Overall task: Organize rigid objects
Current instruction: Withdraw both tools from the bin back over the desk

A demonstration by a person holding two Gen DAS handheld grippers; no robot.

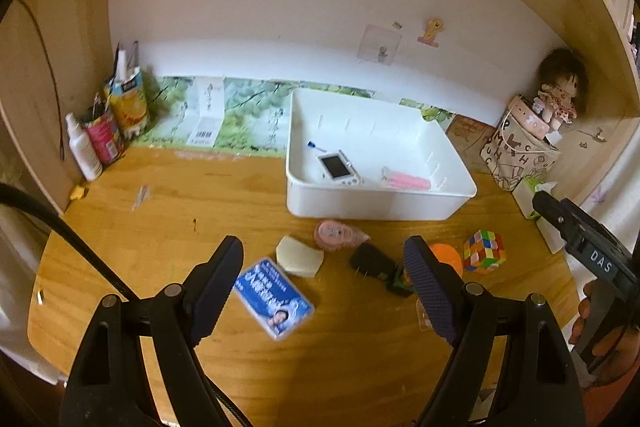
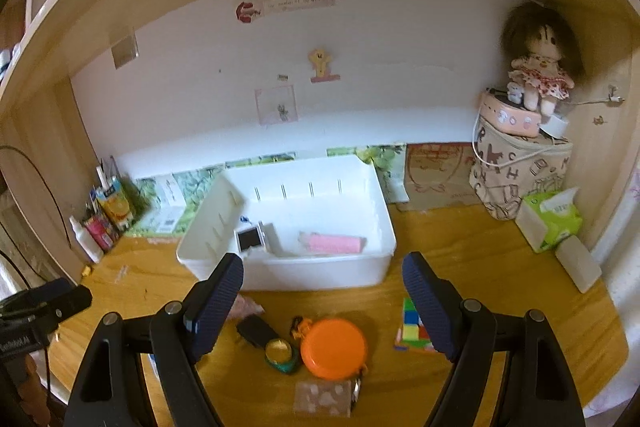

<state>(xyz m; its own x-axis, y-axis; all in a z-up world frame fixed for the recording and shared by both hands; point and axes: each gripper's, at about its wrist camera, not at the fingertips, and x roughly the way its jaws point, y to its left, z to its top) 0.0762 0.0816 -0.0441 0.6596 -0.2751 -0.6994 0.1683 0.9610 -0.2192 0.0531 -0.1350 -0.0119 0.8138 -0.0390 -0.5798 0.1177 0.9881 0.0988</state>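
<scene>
While both of my grippers hang over the near half of the desk (image 1: 160, 211) with nothing in them, I judge the step in hand to be choosing and reaching for the next loose piece to drop into the white bin (image 1: 460, 199), which sits toward the back edge, right of centre. It already holds a small white device (image 1: 340, 167), a pink roll (image 1: 406, 181) and a blue-capped pen (image 1: 316, 147).

To do this well, I would send each gripper to its own piece. The left gripper (image 1: 324, 285) suits the blue card (image 1: 274, 297) or the pale block (image 1: 300, 256) just beyond it. The right gripper (image 2: 322, 307) suits the orange disc (image 2: 334, 348) lying below it, or the cube (image 2: 412, 327), half hidden behind its right finger. The card lies flat, so I expect it needs a low pinch at an edge. The dark brush (image 1: 372, 261), the pink toy (image 1: 338, 233) by the bin's front wall and the small round tin (image 2: 280, 351) crowd together, so I would come down squarely to avoid knocking neighbours.

Both grippers tilt downward and forward toward the bin, jaws spread wide and empty. A hand (image 1: 600, 327) grips the right tool near the desk's right edge
</scene>
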